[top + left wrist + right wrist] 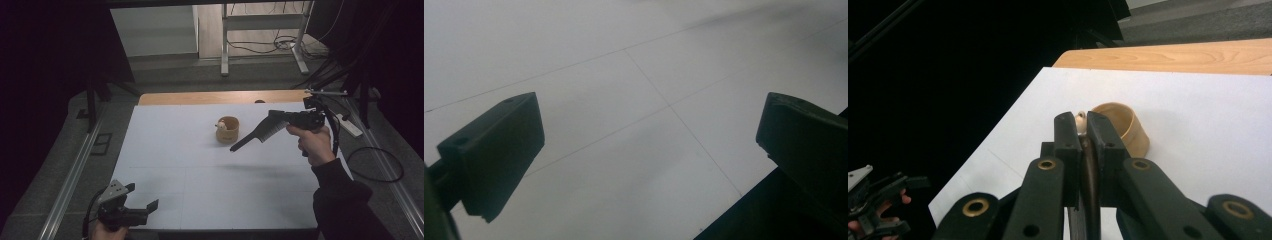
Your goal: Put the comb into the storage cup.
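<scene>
While clamped, right fingers (278, 120) grip comb (256, 135), left fingers (144, 196) apart

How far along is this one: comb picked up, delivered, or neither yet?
Done: the right hand-held gripper is shut on the black comb and holds it clear of the white table. In hand: the comb hangs beside the wooden cup, handle pointing toward it. Left, probably: getting the comb into the cup. The left hand-held gripper waits open at the near edge.
</scene>
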